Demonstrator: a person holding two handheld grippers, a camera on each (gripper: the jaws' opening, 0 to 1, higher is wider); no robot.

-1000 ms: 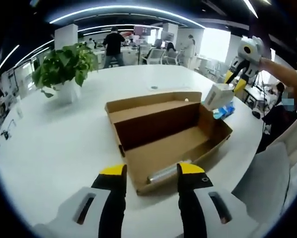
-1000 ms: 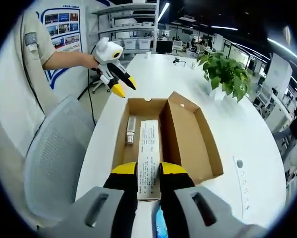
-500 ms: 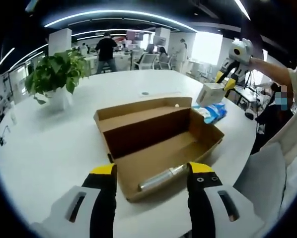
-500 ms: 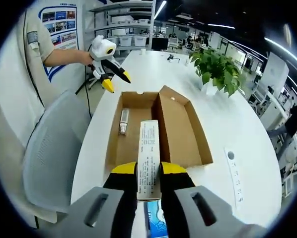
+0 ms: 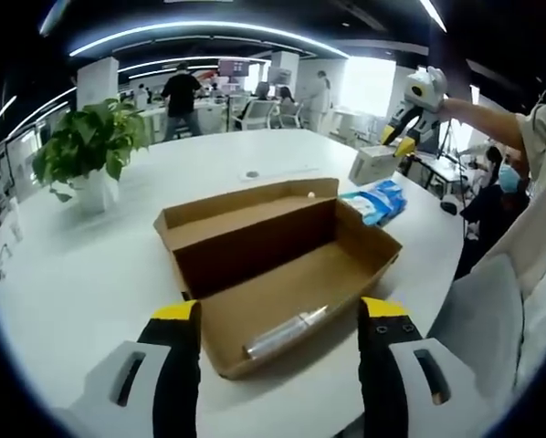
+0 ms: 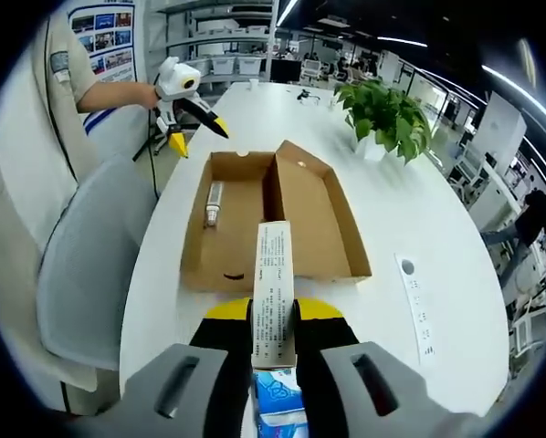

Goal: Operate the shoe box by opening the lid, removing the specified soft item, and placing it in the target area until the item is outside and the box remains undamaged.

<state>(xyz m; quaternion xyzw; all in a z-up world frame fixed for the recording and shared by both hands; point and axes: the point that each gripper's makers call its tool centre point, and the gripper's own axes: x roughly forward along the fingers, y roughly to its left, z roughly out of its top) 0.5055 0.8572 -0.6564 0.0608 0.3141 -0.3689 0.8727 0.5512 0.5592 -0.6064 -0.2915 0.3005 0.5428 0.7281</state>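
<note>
My right gripper (image 6: 273, 315) clamps a white carton (image 6: 273, 290) above the blue pack (image 6: 278, 409). My left gripper (image 5: 279, 319) gapes wide before the open shoe box (image 5: 282, 265).

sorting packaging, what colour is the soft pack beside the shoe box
Blue and white soft pack, clearest in the left gripper view, beside the shoe box.

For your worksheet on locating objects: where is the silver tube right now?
The silver tube lies inside the open cardboard box, on its floor near the end closest to the left hand-held gripper.

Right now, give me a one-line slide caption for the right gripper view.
Right gripper lifts a white carton clear of the open shoe box, a metallic tube left inside.
</note>
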